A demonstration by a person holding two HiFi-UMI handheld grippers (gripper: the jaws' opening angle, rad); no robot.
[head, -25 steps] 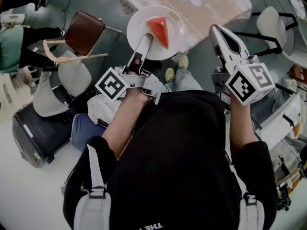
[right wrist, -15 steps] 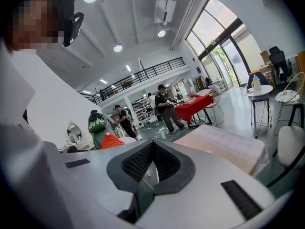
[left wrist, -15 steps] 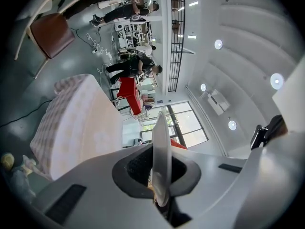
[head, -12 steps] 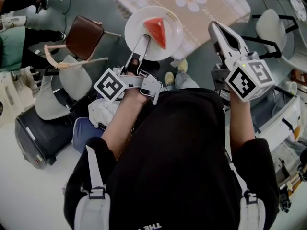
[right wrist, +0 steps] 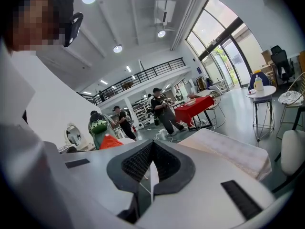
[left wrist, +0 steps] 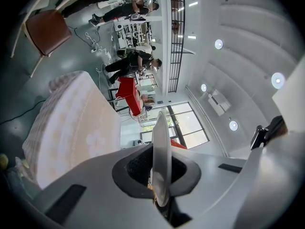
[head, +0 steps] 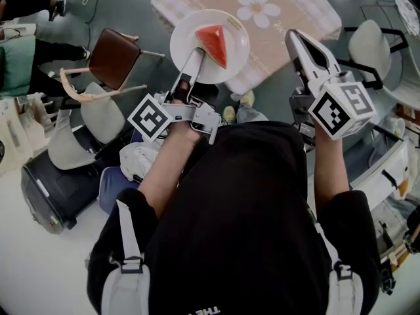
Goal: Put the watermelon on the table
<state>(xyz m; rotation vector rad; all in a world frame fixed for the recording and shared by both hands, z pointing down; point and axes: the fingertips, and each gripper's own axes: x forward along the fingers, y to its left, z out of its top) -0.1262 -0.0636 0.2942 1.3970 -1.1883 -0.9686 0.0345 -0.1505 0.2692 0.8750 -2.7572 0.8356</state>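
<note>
A red wedge of watermelon (head: 214, 44) lies on a white plate (head: 233, 61). My left gripper (head: 196, 53) is shut on the plate's near rim and holds it level over the near edge of the table (head: 289, 8), which has a beige checked cloth with a flower print. In the left gripper view the plate (left wrist: 161, 151) stands edge-on between the pads of the left gripper (left wrist: 159, 178), with the table (left wrist: 71, 128) to the left. My right gripper (head: 293, 39) hangs beside the plate on the right, shut and empty. In the right gripper view the right gripper (right wrist: 151, 168) points past the watermelon (right wrist: 110, 141) at the table (right wrist: 228, 149).
A chair with a brown seat (head: 115, 51) stands left of the table, a white chair (head: 367, 38) to its right. Bags and a dark case (head: 59, 182) lie on the floor at the left. People stand by a red-covered table (right wrist: 198, 106) further back.
Both grippers and the plate have moved toward the table; the plate now overlaps the table's near edge. The grip on the plate is unchanged.
</note>
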